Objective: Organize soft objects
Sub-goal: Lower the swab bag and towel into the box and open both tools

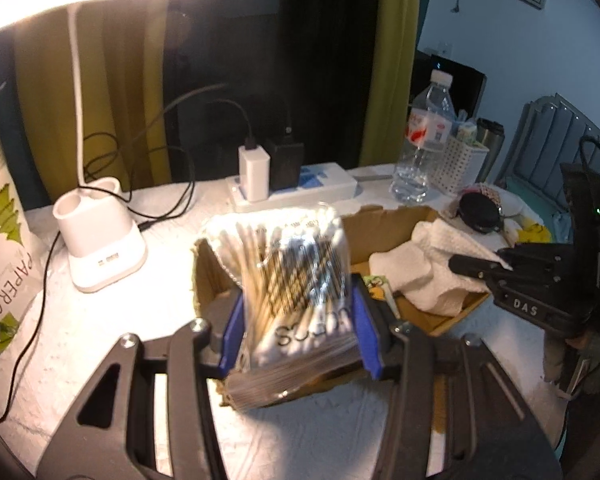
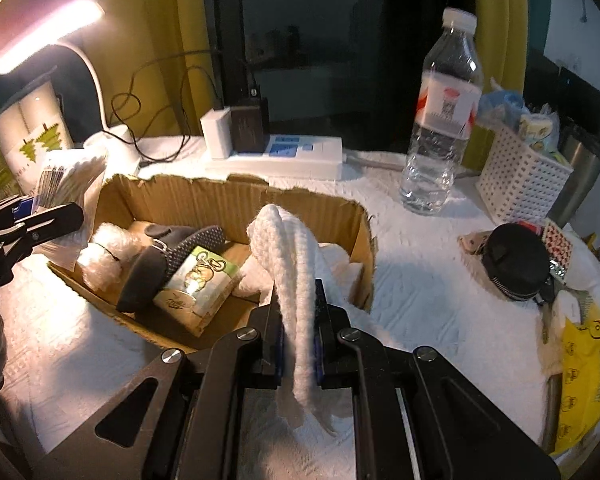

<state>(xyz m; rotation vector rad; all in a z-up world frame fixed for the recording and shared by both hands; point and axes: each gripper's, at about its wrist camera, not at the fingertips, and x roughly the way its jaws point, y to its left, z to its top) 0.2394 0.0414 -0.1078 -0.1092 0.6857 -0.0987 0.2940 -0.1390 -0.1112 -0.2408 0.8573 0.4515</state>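
My left gripper [image 1: 298,332] is shut on a clear bag of cotton swabs [image 1: 288,276] and holds it over the near left corner of the cardboard box [image 1: 384,224]. My right gripper [image 2: 300,344] is shut on a white knitted cloth [image 2: 288,264] that drapes over the box's near right edge; it also shows in the left wrist view [image 1: 424,264]. In the box [image 2: 204,200] lie a white fluffy item [image 2: 108,252], a dark grey soft piece [image 2: 168,256] and a green tissue pack [image 2: 200,284]. The swab bag shows at the left of the right wrist view [image 2: 72,184].
A white desk lamp base [image 1: 100,248], a power strip with chargers [image 1: 292,184], a water bottle [image 2: 440,120], a white mesh basket [image 2: 524,184], a black round pouch [image 2: 516,260], a yellow bag [image 2: 584,364] and a paper cup pack [image 1: 0,248] stand around the box.
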